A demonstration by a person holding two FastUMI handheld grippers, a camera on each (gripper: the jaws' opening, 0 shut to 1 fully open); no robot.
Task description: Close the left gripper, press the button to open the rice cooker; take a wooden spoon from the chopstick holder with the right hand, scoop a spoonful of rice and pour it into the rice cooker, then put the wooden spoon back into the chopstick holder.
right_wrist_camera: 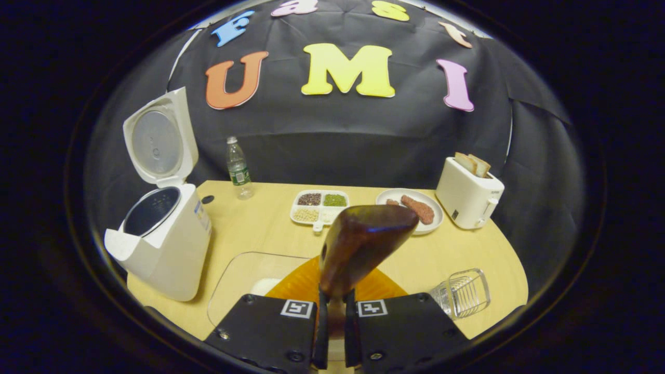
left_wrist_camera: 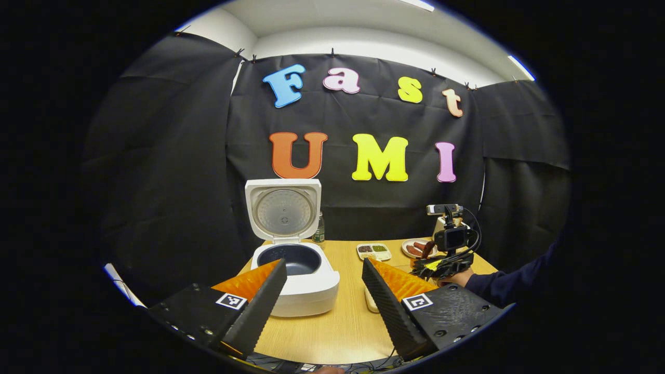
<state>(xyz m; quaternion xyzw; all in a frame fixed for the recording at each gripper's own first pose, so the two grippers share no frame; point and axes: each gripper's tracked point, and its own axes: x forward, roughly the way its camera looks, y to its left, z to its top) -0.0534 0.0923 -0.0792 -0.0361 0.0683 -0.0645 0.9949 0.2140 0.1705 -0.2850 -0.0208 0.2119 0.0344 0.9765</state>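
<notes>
A: Left tool state?

B: My left tool (left_wrist_camera: 323, 291) is wide open, nothing between its fingers (left_wrist_camera: 262, 304). It hangs low over the near edge of the bench (left_wrist_camera: 337, 332), facing the rice cooker (left_wrist_camera: 296, 275).

A: Cooker?

B: Lid (left_wrist_camera: 283, 208) up, standing upright at the back; the dark inner pot (left_wrist_camera: 291, 258) is exposed. In the left gripper view the cooker sits just beyond my left finger.

A: Right tool?

B: My right tool (right_wrist_camera: 333, 322) is clamped on the handle of the wooden spoon (right_wrist_camera: 363, 239), both fingers pressing it. The bowl of the spoon sticks up and forward, tilted a bit right. Can't tell if any rice is in it, I only see its dark brown back.

A: Where's the rice?

B: A clear container (right_wrist_camera: 249, 280) lies right of the cooker, directly below the spoon, with a white patch of rice (right_wrist_camera: 266, 284) in it.

A: Chopstick holder?

B: The clear ribbed holder (right_wrist_camera: 465, 292) is on the bench well to the right of the cooker, near the front edge. It looks tipped in the fisheye; can't be sure.

A: Other stuff?

B: Behind the cooker's right side a water bottle (right_wrist_camera: 238, 169); further right a divided tray of beans (right_wrist_camera: 319, 205), a plate with sausages (right_wrist_camera: 413, 205), then a white toaster (right_wrist_camera: 467, 195) with bread (right_wrist_camera: 473, 163) in it.
</notes>
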